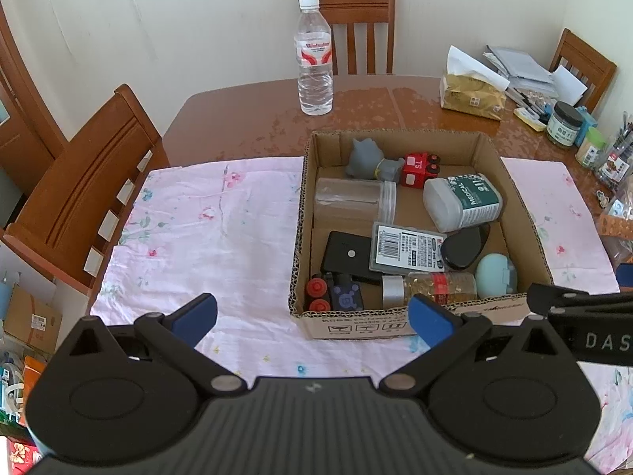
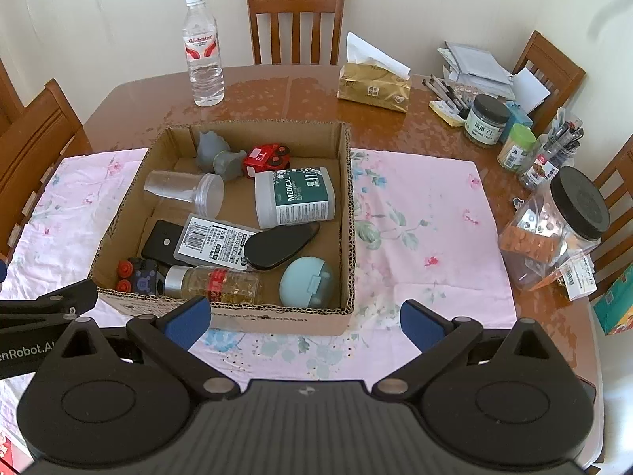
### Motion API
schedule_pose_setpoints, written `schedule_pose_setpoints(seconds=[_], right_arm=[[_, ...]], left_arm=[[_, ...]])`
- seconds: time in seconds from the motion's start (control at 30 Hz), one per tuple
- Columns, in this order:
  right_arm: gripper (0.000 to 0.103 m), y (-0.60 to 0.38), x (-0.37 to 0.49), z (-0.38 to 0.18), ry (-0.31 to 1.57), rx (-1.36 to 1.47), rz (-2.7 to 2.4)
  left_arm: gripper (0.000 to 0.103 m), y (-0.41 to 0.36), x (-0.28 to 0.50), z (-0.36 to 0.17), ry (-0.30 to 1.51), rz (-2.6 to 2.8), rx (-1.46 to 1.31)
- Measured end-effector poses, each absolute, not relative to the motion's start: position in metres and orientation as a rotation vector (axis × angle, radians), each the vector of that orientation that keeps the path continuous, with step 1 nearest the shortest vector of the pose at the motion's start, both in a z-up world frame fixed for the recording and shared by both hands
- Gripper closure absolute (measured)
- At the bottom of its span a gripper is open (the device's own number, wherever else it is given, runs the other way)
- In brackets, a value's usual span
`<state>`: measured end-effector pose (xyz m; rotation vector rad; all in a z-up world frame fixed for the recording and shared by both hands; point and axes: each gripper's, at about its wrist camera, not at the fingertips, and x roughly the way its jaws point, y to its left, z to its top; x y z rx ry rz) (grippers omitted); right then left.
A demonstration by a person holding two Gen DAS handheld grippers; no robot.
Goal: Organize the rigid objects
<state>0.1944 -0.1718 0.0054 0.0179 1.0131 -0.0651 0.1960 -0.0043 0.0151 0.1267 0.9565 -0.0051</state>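
A cardboard box (image 1: 304,182) (image 2: 350,213) stands on a pink floral cloth (image 1: 205,229) (image 2: 427,217). It holds a grey toy (image 1: 370,158), a red toy vehicle (image 1: 419,168), a clear jar (image 1: 352,198), a green medical container (image 1: 463,202) (image 2: 294,198), a barcoded case (image 1: 407,247), black items, a gold-filled bottle (image 1: 439,287) (image 2: 215,281) and a pale blue case (image 1: 496,275) (image 2: 310,281). My left gripper (image 1: 312,322) is open and empty before the box's near left corner. My right gripper (image 2: 304,322) is open and empty before the box's near wall.
A water bottle (image 1: 314,59) (image 2: 202,55) stands behind the box. A tissue pack (image 2: 374,87), papers, pens and jars (image 2: 486,118) crowd the right side. A large black-lidded jar (image 2: 554,233) sits at the right edge. Wooden chairs (image 1: 91,190) surround the table.
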Motion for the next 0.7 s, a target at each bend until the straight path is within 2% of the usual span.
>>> schedule_pose_setpoints(seconds=[0.7], right_arm=[[0.000,-0.1716,0.1937,0.0055,1.012,0.009,-0.067]], left_arm=[[0.001,-0.0052,0.1952,0.0157,0.957,-0.003,0.130]])
